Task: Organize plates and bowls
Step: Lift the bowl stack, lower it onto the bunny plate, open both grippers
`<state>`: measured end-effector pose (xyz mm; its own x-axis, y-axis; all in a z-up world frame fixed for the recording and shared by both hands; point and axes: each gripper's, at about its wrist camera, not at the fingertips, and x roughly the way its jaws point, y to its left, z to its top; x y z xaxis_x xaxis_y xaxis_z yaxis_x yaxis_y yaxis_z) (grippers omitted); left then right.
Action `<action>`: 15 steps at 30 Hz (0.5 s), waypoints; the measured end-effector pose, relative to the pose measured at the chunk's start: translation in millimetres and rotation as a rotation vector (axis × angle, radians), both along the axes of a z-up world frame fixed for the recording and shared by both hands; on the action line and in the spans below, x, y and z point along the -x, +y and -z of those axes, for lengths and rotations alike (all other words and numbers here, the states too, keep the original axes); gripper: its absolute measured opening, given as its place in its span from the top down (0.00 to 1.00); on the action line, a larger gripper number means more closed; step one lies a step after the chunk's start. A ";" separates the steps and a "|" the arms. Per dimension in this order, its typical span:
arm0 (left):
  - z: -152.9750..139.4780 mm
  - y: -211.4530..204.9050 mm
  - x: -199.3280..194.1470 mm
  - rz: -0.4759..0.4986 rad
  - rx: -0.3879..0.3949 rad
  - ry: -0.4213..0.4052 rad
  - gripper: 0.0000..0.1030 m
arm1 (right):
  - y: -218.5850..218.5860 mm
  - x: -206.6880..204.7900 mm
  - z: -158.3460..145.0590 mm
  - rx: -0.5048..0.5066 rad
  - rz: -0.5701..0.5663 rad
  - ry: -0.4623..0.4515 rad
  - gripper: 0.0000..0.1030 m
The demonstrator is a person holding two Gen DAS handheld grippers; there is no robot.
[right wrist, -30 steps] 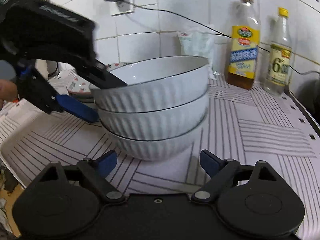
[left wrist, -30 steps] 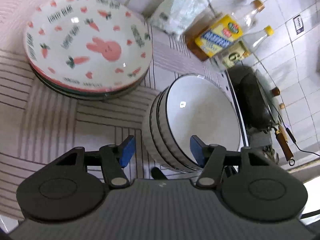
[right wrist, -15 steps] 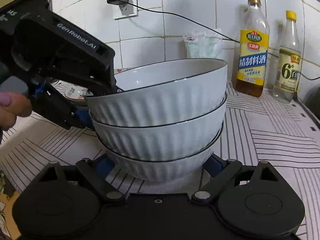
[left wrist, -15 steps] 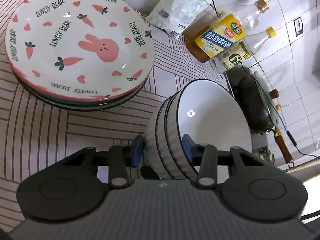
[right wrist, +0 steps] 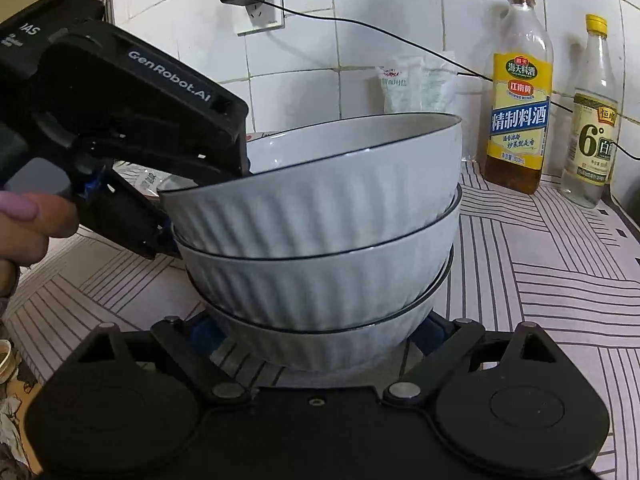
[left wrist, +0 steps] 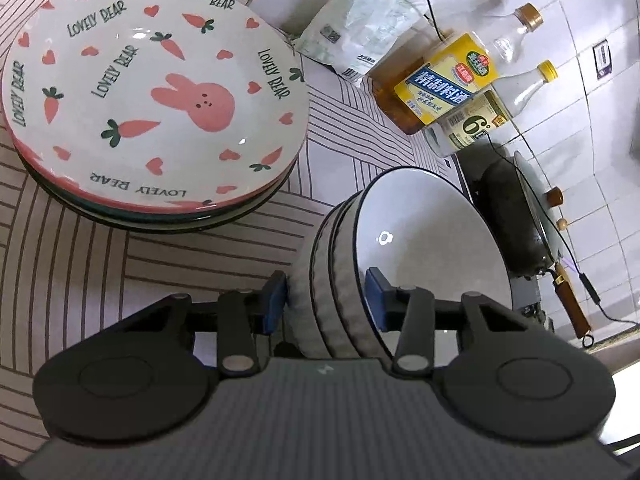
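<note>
A stack of three white ribbed bowls (right wrist: 320, 216) with dark rims stands on the striped mat; it also shows in the left wrist view (left wrist: 424, 252). My left gripper (left wrist: 326, 300) is shut on the stack's rims, one finger inside the top bowl and one outside. My right gripper (right wrist: 316, 332) grips the bottom bowl (right wrist: 316, 340) from both sides at its base. A stack of plates, topped by a rabbit-and-carrot plate (left wrist: 156, 96), sits to the left of the bowls.
Two bottles (right wrist: 518, 92) (right wrist: 592, 120) and a white packet (left wrist: 360, 32) stand against the tiled wall behind the bowls. A dark wok (left wrist: 516, 216) sits on a stove at the right. A cable runs from a wall socket (right wrist: 256, 4).
Both grippers moved in on the bowl stack and closed: the left onto the rims, the right around the bottom bowl. The top bowl now sits tilted.
</note>
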<state>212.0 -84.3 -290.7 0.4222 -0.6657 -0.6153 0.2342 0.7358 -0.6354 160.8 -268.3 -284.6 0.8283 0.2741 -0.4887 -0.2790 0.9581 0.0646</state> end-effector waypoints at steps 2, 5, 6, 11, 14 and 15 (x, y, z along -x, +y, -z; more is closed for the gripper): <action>-1.0 -0.9 1.3 0.009 -0.010 -0.011 0.60 | 0.4 1.7 0.5 0.002 0.001 -0.006 0.08; -1.6 -1.1 2.2 0.009 -0.014 -0.010 0.60 | 0.7 2.9 -1.0 0.018 -0.013 0.000 0.08; -1.8 -1.5 2.8 0.011 -0.016 -0.014 0.60 | 1.0 4.5 -1.2 0.018 -0.015 0.003 0.08; -4.3 -3.8 6.9 0.020 -0.037 -0.032 0.60 | -0.7 4.8 -3.6 0.011 -0.017 0.008 0.09; -5.3 -4.3 7.5 0.033 -0.038 -0.041 0.60 | -2.0 6.1 -4.6 0.014 -0.014 -0.001 0.09; -6.0 -4.4 8.0 0.035 -0.038 -0.045 0.60 | -2.0 7.0 -5.0 0.018 -0.013 -0.006 0.09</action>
